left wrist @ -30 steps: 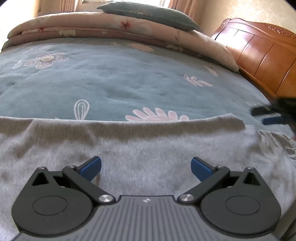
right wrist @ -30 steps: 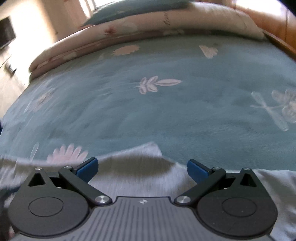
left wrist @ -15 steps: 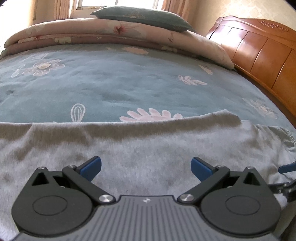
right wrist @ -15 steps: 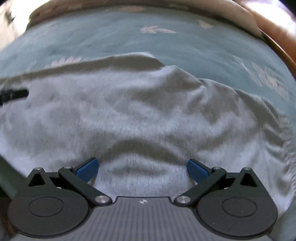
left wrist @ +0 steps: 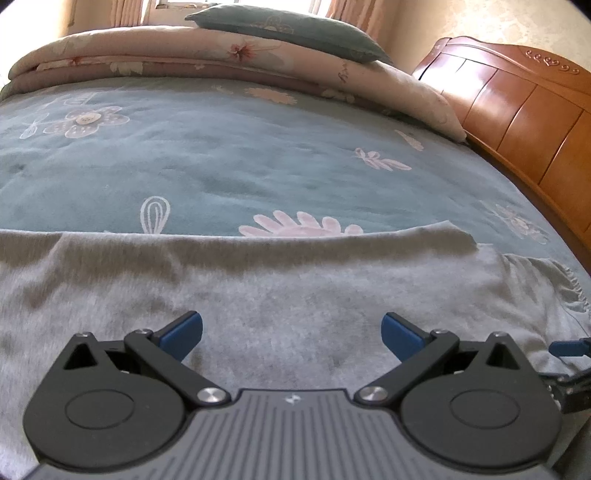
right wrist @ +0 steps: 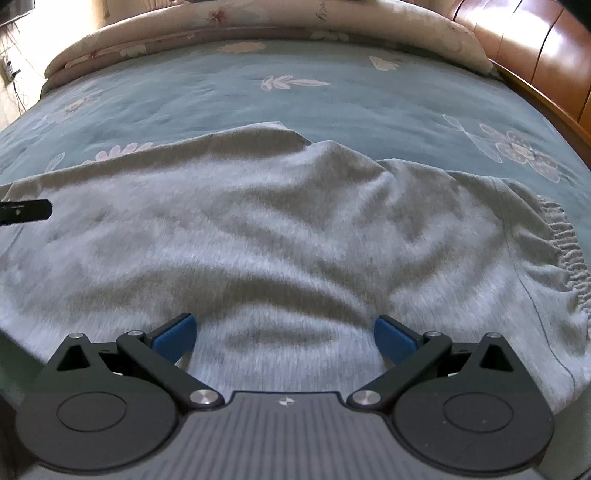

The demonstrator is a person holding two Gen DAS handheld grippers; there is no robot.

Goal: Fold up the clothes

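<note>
Your left gripper (left wrist: 291, 334) has its jaws spread wide, nothing between the blue pads, hovering low over the grey garment (left wrist: 295, 280). Your right gripper (right wrist: 284, 338) is the same: jaws apart, empty, low over the same garment (right wrist: 280, 236). The garment lies spread across the near part of the bed, on the teal floral bedspread (left wrist: 229, 158). From the left wrist view its far edge runs roughly straight across, ending in a folded corner on the right; past that a gathered, elasticated hem (left wrist: 569, 288) shows at the right side. The right wrist view shows the cloth wrinkled, with a raised ridge near the middle and the same ruched hem (right wrist: 565, 240) down the right side, plus a seam line running toward the near edge. Each gripper catches the other at its frame edge: the right one shows at the lower right of the left view, and a black part of the left one at the left edge of the right view. Beyond the garment: a folded pink floral quilt (left wrist: 221, 62) at the far end, a teal pillow (left wrist: 291, 27) on top of it, wooden headboard (left wrist: 517, 99) on the right.
</note>
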